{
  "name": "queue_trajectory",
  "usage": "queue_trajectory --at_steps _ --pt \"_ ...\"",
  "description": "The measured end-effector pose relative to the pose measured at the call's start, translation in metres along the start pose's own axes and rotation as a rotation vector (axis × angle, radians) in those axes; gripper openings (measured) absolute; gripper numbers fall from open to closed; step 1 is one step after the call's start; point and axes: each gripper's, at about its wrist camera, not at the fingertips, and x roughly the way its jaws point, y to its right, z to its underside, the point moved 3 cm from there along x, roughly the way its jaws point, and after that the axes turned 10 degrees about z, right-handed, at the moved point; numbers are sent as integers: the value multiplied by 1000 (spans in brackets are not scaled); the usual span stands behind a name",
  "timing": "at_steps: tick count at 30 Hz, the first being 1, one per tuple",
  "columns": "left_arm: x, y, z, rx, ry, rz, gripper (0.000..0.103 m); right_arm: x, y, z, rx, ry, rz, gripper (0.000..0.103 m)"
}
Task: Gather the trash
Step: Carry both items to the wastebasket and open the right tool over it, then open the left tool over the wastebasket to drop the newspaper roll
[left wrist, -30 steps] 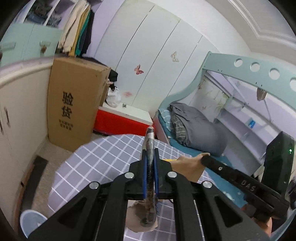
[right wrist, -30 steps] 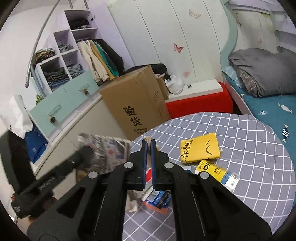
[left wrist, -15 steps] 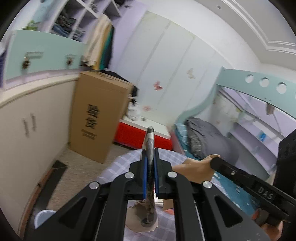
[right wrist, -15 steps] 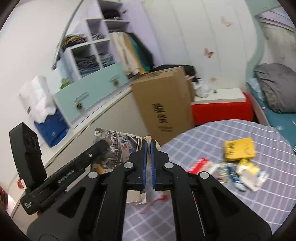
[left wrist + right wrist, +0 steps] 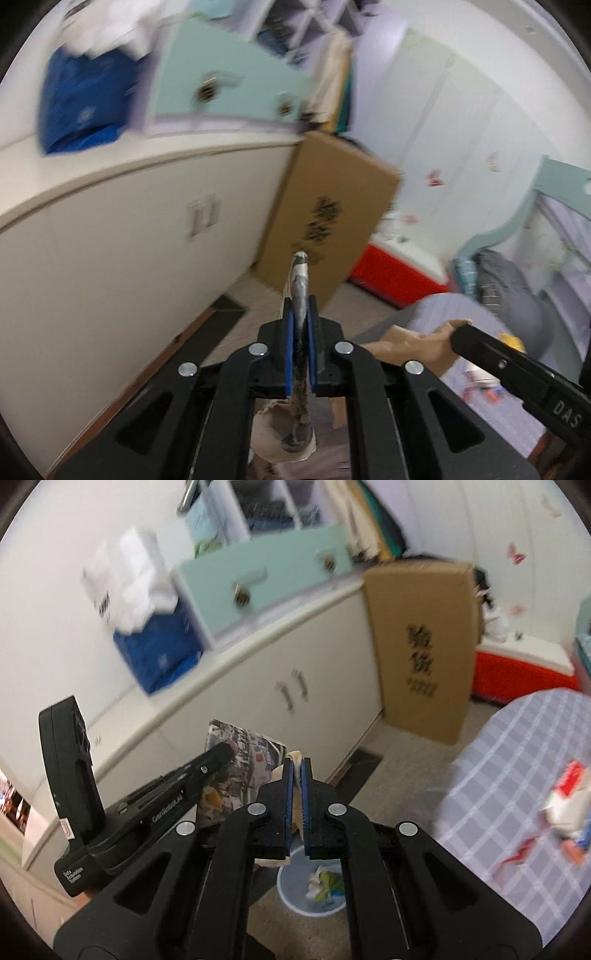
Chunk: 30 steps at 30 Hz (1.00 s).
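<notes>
Wastebasket, pale blue and holding crumpled scraps, sits at the bottom centre of the right wrist view, directly beneath the right gripper clamped on a beige paper edge, while the left gripper pinches the newspaper upright, left of it.

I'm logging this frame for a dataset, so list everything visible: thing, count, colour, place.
printed paper: one, multicoloured, clamped in left gripper
beige scrap: one, between right gripper's pads
bin: one, pale blue, on floor below grippers, trash inside
table: one, lilac checked cloth, at right, wrappers on it
cardboard box: one, brown, standing against cabinets
cabinets: cream, along wall
drawers: mint, above counter
blue bag: one, on counter
red chest: one, beyond box
left gripper: black, shut
right gripper: black, shut
hand: one, on right gripper's handle
</notes>
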Motion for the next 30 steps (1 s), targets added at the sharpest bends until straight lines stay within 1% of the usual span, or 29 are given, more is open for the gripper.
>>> queue_trajectory --at_steps 4,5,8,12,14,16,17,18,19,23,30 --pt "23 -61 18 -65 -51 -98 6 67 -24 30 -15 -114 0 4" --pt "29 -75 24 -79 -67 -117 6 78 -28 35 -17 -134 0 4" --pt "51 -116 43 -120 -118 -180 6 126 -36 62 -12 -231 -2 5" --pt "75 -152 68 -162 -189 -215 6 176 -37 100 -3 -356 17 5" --pt "88 -168 84 -174 -234 -231 6 193 -36 114 -6 -397 35 5" --pt "100 -178 98 -185 -273 -244 6 206 -32 126 0 -437 49 10" --pt "104 -181 104 -191 -288 -244 6 209 -32 130 -1 -446 54 24" --pt "109 -186 111 -199 -307 -245 7 212 -30 134 -6 -456 63 49" --pt "112 -188 115 -202 -318 -248 7 213 -28 137 -11 -453 73 55" --pt "117 -189 131 -198 -351 -257 7 215 -24 143 -17 -461 98 55" --pt "126 -184 136 -206 -362 -246 7 206 -27 136 -43 -414 114 55"
